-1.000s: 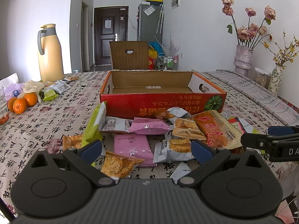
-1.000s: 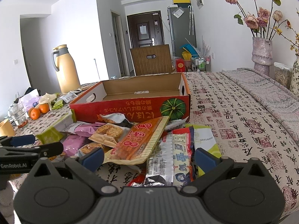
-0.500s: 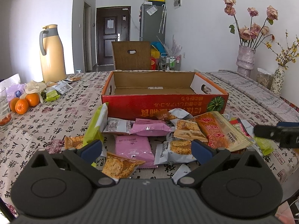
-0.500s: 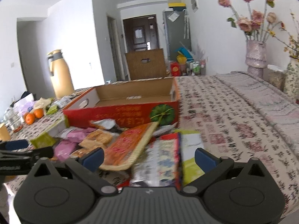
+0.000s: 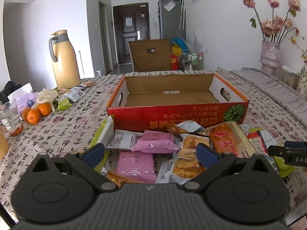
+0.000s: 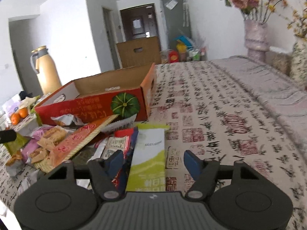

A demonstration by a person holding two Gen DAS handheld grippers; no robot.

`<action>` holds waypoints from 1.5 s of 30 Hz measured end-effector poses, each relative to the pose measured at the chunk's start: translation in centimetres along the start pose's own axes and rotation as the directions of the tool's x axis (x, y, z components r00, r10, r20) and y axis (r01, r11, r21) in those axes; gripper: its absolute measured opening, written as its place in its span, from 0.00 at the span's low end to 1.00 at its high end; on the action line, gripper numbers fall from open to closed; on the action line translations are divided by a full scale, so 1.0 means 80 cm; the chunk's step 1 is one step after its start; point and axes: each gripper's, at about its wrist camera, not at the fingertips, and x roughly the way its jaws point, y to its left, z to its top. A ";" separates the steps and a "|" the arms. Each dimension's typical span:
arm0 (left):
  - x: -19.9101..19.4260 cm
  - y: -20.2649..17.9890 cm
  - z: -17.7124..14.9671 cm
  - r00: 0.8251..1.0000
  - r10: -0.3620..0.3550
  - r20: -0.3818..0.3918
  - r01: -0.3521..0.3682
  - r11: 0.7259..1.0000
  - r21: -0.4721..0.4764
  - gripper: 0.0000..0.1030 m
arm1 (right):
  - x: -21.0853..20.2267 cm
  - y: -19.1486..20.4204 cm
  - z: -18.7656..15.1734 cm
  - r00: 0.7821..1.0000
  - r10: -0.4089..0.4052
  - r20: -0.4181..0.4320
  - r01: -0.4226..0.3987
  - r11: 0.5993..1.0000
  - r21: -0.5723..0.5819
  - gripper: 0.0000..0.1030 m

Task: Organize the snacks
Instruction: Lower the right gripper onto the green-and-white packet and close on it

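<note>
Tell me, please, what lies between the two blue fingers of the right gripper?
In the right wrist view, the right gripper, jaws closing, straddles a white and green flat snack packet. Beside the packet, printed tablecloth shows. The pads seem not yet pressing it.

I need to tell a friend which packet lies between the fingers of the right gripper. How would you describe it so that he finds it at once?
Start at the red cardboard box with the green pumpkin picture, open on the patterned tablecloth. In front of its pumpkin corner lies the snack pile; at the pile's right edge is a long white and lime-green packet, between the closing jaws of the right gripper. It alone has a plain white top, beside a red and blue packet.
</note>
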 end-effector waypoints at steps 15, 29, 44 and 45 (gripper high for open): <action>0.020 -0.022 0.020 0.988 0.095 -0.124 -0.105 0.992 -0.073 1.00 | 0.010 -0.048 -0.003 0.991 0.134 -0.008 -0.132 0.987 0.086 0.55; 0.014 -0.003 0.022 0.970 0.187 -0.155 -0.204 0.973 -0.106 1.00 | 0.011 -0.028 -0.012 0.987 0.157 0.021 -0.156 0.987 -0.041 0.29; 0.024 0.063 0.030 0.996 0.061 -0.060 -0.067 0.993 -0.101 1.00 | -0.006 -0.015 -0.001 0.996 0.017 0.086 -0.021 0.999 0.045 0.18; 0.026 0.070 0.031 0.998 0.047 -0.052 -0.052 0.994 -0.101 1.00 | -0.008 -0.012 0.001 0.996 -0.001 0.091 -0.003 0.999 0.050 0.18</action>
